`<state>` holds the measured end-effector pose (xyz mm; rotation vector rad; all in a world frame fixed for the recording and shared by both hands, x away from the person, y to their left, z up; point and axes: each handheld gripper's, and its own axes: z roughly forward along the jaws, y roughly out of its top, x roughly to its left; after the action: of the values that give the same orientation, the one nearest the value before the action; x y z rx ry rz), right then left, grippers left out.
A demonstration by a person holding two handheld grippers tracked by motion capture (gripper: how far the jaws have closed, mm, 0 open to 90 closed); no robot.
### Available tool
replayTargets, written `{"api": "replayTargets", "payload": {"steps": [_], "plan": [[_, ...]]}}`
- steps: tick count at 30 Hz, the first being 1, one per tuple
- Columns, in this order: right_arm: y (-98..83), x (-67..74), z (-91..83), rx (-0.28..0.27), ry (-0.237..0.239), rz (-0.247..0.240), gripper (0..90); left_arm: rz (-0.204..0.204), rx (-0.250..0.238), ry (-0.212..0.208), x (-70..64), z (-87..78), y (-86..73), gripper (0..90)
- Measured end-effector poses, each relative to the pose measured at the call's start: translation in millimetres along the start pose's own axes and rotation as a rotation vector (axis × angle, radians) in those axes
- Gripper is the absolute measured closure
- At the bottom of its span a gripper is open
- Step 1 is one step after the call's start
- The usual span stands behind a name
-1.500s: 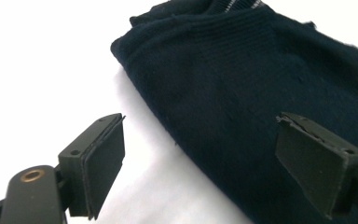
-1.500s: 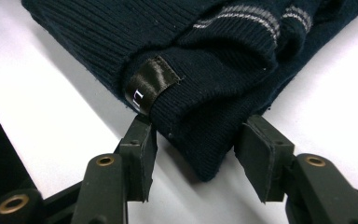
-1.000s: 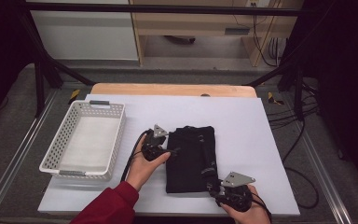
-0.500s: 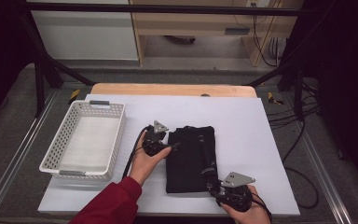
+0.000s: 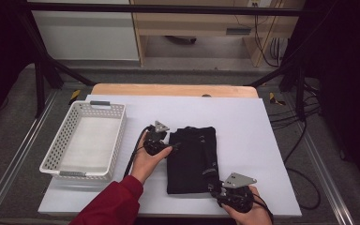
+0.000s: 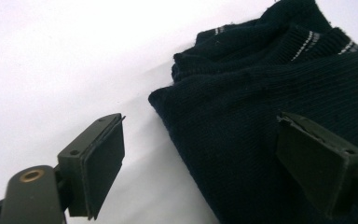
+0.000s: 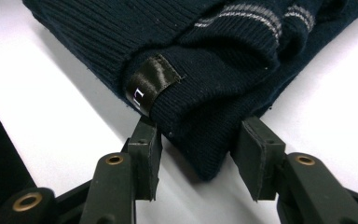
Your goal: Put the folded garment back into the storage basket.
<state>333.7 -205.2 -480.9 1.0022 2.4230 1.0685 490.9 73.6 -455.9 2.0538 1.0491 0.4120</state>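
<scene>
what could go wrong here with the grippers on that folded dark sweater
The right gripper has only a bunched corner of the sweater between its jaws, so a lift may slip or undo the fold. The left gripper is open astride the sweater's edge; closing could catch just the top layer.

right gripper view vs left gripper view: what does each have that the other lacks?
Right gripper view: a satin label on the dark knit garment, whose folded corner sits between the right tool's jaws.
Left gripper view: the left tool wide open astride the garment's edge.
Both: the garment, its pale stripes, the white table.
</scene>
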Motion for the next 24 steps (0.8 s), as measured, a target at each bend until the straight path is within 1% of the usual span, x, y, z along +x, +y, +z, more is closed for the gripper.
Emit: {"api": "replayTargets", "payload": {"steps": [2,3,6,10,12,14,15,18,20,24], "plan": [[0.0,0.0,0.0,0.000,0.000,0.000,53.9,-0.009,0.006,-0.009,0.0,3.1,-0.4,16.6],[0.0,-0.1,0.1,0.000,0.000,0.000,53.9,-0.008,0.008,-0.013,0.0,4.6,-0.4,16.9],[-0.1,-0.1,0.1,0.000,0.001,-0.001,54.0,0.016,0.011,-0.002,-0.6,8.2,0.5,16.9],[-0.2,-0.2,0.2,0.000,0.002,-0.001,54.0,0.003,0.027,-0.007,-0.9,16.0,2.1,16.3],[-0.2,-0.2,0.1,0.000,0.002,-0.001,54.1,0.013,0.029,-0.006,-1.0,18.6,1.9,16.5],[-0.1,0.0,0.1,0.000,0.002,-0.002,54.1,0.013,0.035,-0.012,-0.8,21.2,0.9,16.0],[-0.1,0.0,0.1,0.000,0.002,-0.002,54.1,0.013,0.033,-0.018,-0.1,22.3,0.6,16.1],[-0.2,-0.1,0.2,0.001,0.002,-0.003,54.2,-0.020,0.041,-0.059,2.9,24.4,-0.4,18.2],[-0.1,-0.1,0.2,0.001,0.002,-0.003,54.3,-0.035,0.043,-0.091,3.7,24.8,-1.0,23.2],[-0.1,0.0,0.3,0.002,0.001,-0.003,54.4,-0.053,0.046,-0.127,3.5,25.4,-1.4,31.8]]}}
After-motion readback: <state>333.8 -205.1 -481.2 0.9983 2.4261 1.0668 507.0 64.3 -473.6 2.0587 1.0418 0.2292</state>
